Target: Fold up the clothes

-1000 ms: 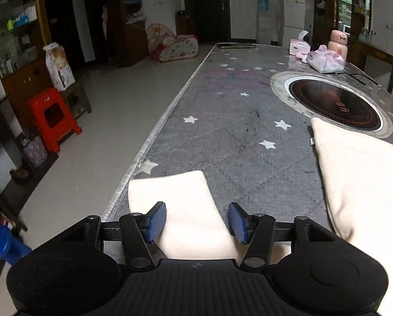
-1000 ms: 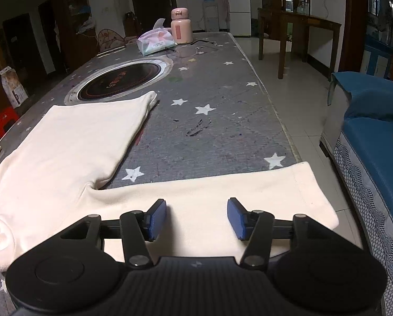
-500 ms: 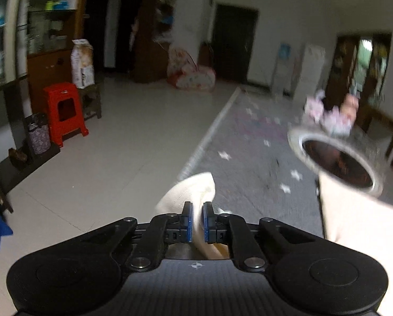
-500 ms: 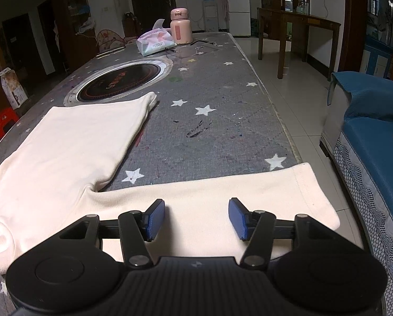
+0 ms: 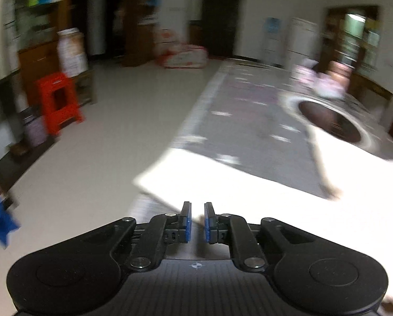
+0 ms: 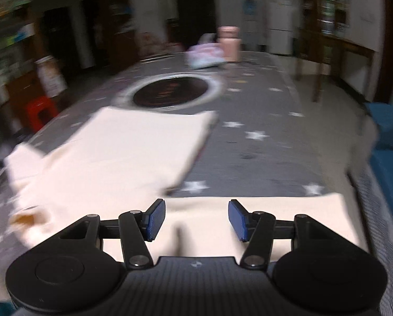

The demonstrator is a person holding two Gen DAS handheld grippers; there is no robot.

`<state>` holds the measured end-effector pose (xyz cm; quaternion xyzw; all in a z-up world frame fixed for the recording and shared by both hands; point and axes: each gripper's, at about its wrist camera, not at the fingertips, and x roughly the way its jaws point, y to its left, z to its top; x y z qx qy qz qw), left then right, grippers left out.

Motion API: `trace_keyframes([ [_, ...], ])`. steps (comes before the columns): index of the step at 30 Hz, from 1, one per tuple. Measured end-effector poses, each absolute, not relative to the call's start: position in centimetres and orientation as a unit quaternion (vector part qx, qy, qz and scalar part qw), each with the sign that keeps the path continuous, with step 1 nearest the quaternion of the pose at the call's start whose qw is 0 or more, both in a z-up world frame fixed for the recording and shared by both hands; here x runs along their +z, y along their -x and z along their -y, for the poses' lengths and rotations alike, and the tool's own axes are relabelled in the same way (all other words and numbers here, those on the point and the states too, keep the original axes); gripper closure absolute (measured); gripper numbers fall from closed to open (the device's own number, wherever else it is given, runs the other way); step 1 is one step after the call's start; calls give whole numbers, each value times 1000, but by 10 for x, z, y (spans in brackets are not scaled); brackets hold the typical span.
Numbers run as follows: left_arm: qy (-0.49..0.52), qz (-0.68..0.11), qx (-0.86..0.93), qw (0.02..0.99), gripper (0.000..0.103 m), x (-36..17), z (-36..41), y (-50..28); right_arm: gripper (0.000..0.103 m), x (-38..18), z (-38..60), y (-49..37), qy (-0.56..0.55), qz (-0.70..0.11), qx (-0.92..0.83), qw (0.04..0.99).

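Observation:
A cream long-sleeved top [image 6: 133,142] lies flat on the grey star-patterned table [image 6: 262,158]. My left gripper [image 5: 197,220] has its blue pads close together on the top's left sleeve [image 5: 222,184], its jaws opening very slightly. That sleeve is lifted and stretches away from the pads over the table's left edge. In the blurred left wrist view the top's body [image 5: 354,184] spreads to the right. My right gripper [image 6: 196,221] hovers open over the right sleeve [image 6: 288,205], which lies flat along the near edge, with nothing pinched.
A round black hob [image 6: 170,93] is set into the table beyond the top. A pink bottle [image 6: 229,43] and a tissue pack [image 6: 205,56] stand at the far end. A blue sofa [image 6: 388,142] borders the right side; a red stool [image 5: 58,100] stands on the floor at left.
My left gripper went from open over the left sleeve to shut on it, then lifted and carried it. The right gripper stayed open and rose a little above the right sleeve.

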<state>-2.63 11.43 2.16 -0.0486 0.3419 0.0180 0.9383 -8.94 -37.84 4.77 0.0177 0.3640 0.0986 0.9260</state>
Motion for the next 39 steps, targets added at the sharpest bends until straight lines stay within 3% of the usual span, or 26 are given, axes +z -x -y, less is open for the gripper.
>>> trace_keyframes([
  [4, 31, -342, -94, 935, 88, 27, -64, 45, 54, 50, 347, 97, 2, -374, 174, 911],
  [7, 12, -336, -185, 923, 70, 32, -27, 60, 55, 50, 320, 103, 21, -381, 237, 893],
  [8, 5, -337, -212, 918, 68, 33, -16, 65, 55, 50, 309, 106, 28, -383, 256, 887],
  [17, -60, -343, -312, 884, 69, 21, 41, 81, 63, 28, 252, 116, 90, -392, 321, 857],
  [19, -72, -346, -316, 881, 73, 17, 43, 85, 79, 25, 248, 117, 102, -392, 309, 860],
  [22, -70, -356, -328, 872, 86, 12, 44, 86, 93, 24, 249, 117, 107, -393, 302, 862],
  [31, -100, -358, -362, 855, 86, 13, 48, 95, 91, 26, 261, 129, 115, -403, 317, 851],
  [33, -93, -365, -361, 853, 85, 17, 45, 91, 87, 31, 270, 130, 97, -398, 315, 856],
  [39, -72, -339, -370, 862, 84, 40, 44, 84, 86, 45, 315, 126, 27, -384, 260, 886],
])
